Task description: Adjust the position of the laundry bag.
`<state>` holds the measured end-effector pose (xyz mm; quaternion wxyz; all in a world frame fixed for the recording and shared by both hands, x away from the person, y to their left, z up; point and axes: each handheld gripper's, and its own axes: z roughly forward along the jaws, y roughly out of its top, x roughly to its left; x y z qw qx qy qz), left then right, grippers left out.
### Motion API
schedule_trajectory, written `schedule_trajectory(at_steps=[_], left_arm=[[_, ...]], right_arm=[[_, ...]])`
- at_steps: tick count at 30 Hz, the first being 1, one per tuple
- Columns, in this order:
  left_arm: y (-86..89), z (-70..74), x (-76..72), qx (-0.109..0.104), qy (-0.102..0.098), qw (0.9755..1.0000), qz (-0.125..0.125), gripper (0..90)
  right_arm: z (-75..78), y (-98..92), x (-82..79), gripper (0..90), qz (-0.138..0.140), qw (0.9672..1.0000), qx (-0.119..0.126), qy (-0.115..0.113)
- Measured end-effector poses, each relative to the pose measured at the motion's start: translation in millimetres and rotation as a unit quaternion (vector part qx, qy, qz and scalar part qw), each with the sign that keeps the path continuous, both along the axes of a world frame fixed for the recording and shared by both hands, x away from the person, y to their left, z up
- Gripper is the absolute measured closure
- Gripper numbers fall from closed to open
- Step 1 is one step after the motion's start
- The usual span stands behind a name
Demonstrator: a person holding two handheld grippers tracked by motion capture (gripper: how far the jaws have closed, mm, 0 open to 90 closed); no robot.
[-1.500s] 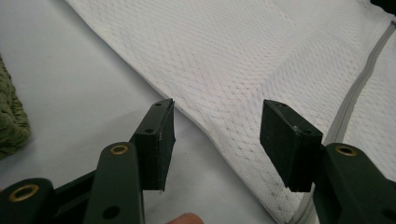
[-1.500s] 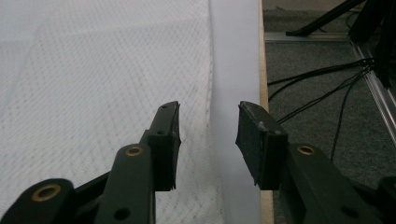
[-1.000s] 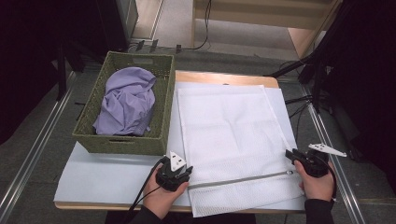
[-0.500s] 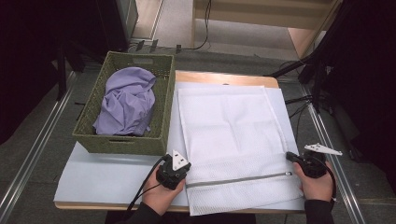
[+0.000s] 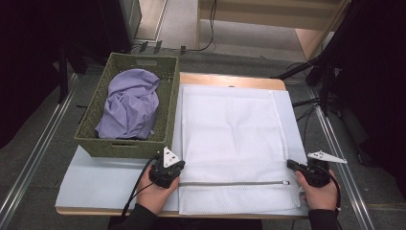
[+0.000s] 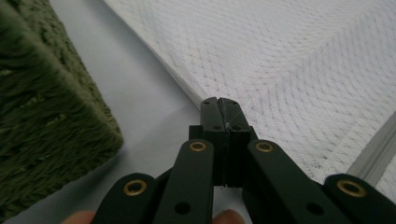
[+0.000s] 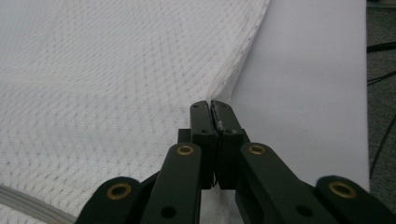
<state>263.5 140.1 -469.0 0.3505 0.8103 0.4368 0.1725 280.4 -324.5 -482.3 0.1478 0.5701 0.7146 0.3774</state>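
Both grippers closed since a second ago, each pinching a side edge of the mesh bag, left one shifted a little.

Left gripper clamped fully on the bag's left edge, just beside the basket; right gripper clamped fully on the right edge. Bag lying flat across the mat, zipper running near the front between both hands. Purple cloth bundled inside the basket.
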Motion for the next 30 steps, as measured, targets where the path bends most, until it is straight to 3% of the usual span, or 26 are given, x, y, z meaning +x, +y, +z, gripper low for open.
schedule_trajectory(at_steps=[11,14,16,17,18,19,21,22,23,24,27,30], left_arm=[[10.3,-0.8,1.5,-0.015,0.001,0.9998,0.011,90.0],[13.5,1.1,1.1,-0.027,0.001,0.9996,0.008,83.7],[15.9,4.8,-0.1,-0.047,-0.004,0.9989,-0.001,73.5],[16.5,6.8,-1.0,-0.053,-0.006,0.9986,0.0,63.9],[17.3,8.8,-1.8,-0.061,-0.009,0.9981,0.0,63.9],[18.1,12.4,-3.8,-0.075,-0.015,0.997,-0.005,60.6],[17.9,14.8,-5.0,-0.074,-0.02,0.997,-0.004,58.0],[16.7,19.8,-7.3,-0.09,-0.028,0.9955,-0.011,57.4],[16.7,19.8,-7.3,-0.09,-0.028,0.9955,-0.011,56.4],[12.8,24.9,-10.0,-0.091,-0.037,0.9951,-0.014,54.9],[4.5,29.9,-11.4,-0.101,-0.037,0.9938,-0.028,53.8],[-3.4,31.0,-11.4,-0.102,-0.036,0.9933,-0.041,53.4]], right_arm=[[-2.0,9.5,-8.2,90.0,-0.002,1.0,0.001,-0.007],[-1.6,8.9,-9.9,88.3,-0.005,0.9999,0.003,-0.012],[0.3,6.8,-13.8,76.1,-0.011,0.9996,0.006,-0.027],[2.1,4.7,-19.8,63.5,-0.034,0.9979,-0.009,-0.054],[2.1,4.7,-19.8,63.5,-0.034,0.9979,-0.009,-0.054],[3.4,2.5,-27.0,59.2,-0.05,0.9955,-0.024,-0.077],[3.3,0.9,-29.2,59.8,-0.051,0.9951,-0.022,-0.082],[2.2,-3.1,-37.2,59.2,-0.042,0.9948,0.002,-0.093],[1.6,-4.0,-40.0,59.3,-0.04,0.9946,0.007,-0.096],[1.5,-5.4,-43.9,59.3,-0.039,0.9946,0.006,-0.095],[2.6,-9.7,-56.6,57.7,-0.061,0.9932,-0.006,-0.099],[4.5,-12.4,-64.7,57.1,-0.071,0.9924,0.001,-0.1]])
